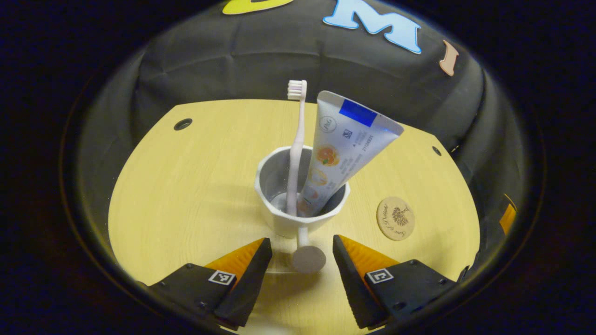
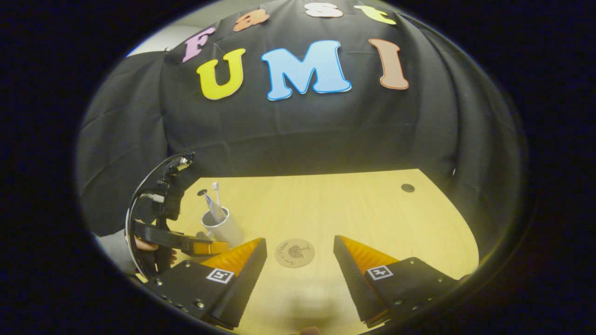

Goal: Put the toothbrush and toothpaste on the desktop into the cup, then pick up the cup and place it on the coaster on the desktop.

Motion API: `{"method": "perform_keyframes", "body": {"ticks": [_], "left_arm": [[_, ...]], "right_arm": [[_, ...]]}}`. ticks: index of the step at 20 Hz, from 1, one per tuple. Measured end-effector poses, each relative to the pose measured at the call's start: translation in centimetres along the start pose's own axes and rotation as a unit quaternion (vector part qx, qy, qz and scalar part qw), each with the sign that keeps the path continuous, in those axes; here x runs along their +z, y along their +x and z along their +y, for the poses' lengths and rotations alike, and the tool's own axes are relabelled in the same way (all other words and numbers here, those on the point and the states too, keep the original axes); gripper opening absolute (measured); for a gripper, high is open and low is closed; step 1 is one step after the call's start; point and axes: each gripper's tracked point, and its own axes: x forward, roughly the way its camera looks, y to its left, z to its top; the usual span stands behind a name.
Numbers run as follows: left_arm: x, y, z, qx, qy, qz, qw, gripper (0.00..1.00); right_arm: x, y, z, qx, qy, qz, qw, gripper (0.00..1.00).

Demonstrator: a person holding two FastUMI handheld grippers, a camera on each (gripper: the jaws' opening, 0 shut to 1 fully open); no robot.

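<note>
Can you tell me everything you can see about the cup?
The cup is pale grey-white, looks like smooth plastic or ceramic, and has faceted sides. It stands upright on the yellow wooden desktop. A handle with a round end points toward the left gripper, whose open jaws sit on either side without touching it. Inside, a toothbrush stands bristles up and a toothpaste tube leans on the rim. The round coaster lies nearby, apart from the cup.

Grey cup (image 1: pixel 301 195), pink toothbrush (image 1: pixel 296 149), white-and-blue toothpaste (image 1: pixel 342 144), tan coaster (image 1: pixel 396 218), yellow wood-grain desktop (image 1: pixel 186 186).
</note>
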Motion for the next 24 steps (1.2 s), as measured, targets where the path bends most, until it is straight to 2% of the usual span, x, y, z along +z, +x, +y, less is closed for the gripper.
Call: {"method": "perform_keyframes", "body": {"ticks": [3,4,5,6,8,9,13,15,18,19,20,21,24], "left_arm": [[0.3,0.4,0.4,0.008,0.006,0.008,1.000,0.85],[0.3,0.7,0.4,0.011,0.008,0.009,1.000,0.87],[0.3,0.8,0.4,0.013,0.011,0.012,1.000,0.81],[0.3,1.0,0.5,0.016,0.014,0.013,1.000,0.87],[0.1,1.4,0.8,0.024,0.023,0.020,0.999,0.70],[0.1,1.4,1.0,0.029,0.028,0.022,0.999,0.65],[-0.2,1.7,1.1,0.030,0.026,0.033,0.999,0.62],[-0.4,1.6,0.9,0.029,0.022,0.035,0.999,0.43],[-0.4,1.7,1.5,0.047,0.028,0.034,0.998,0.42],[-0.4,1.6,1.3,0.047,0.028,0.034,0.998,0.34],[-0.4,1.5,1.5,0.050,0.029,0.032,0.998,0.34],[-0.1,1.5,1.4,0.050,0.025,0.029,0.998,0.39],[-0.2,1.9,1.0,0.050,0.025,0.021,0.998,0.36]], "right_arm": [[-0.2,0.7,-0.1,0.001,0.002,0.008,1.000,0.88],[-0.4,0.9,-0.1,0.002,0.003,0.010,1.000,0.88],[-0.4,1.1,-0.2,0.002,0.005,0.013,1.000,0.88],[-0.5,1.2,-0.4,0.001,0.005,0.014,1.000,0.88],[-0.6,1.5,-0.6,0.001,0.008,0.018,1.000,0.88],[-0.6,1.6,-0.7,0.000,0.011,0.020,1.000,0.88],[-0.6,1.9,-1.1,-0.002,0.020,0.025,0.999,0.88],[-0.6,1.9,-1.2,-0.002,0.023,0.026,0.999,0.88],[-0.6,1.9,-1.3,-0.002,0.025,0.027,0.999,0.88],[-0.6,1.9,-1.3,-0.002,0.025,0.027,0.999,0.88],[-0.6,1.8,-1.3,-0.002,0.024,0.027,0.999,0.88],[-0.6,1.8,-1.3,-0.001,0.024,0.027,0.999,0.88],[-0.7,1.6,-1.6,-0.002,0.023,0.026,0.999,0.88]]}}
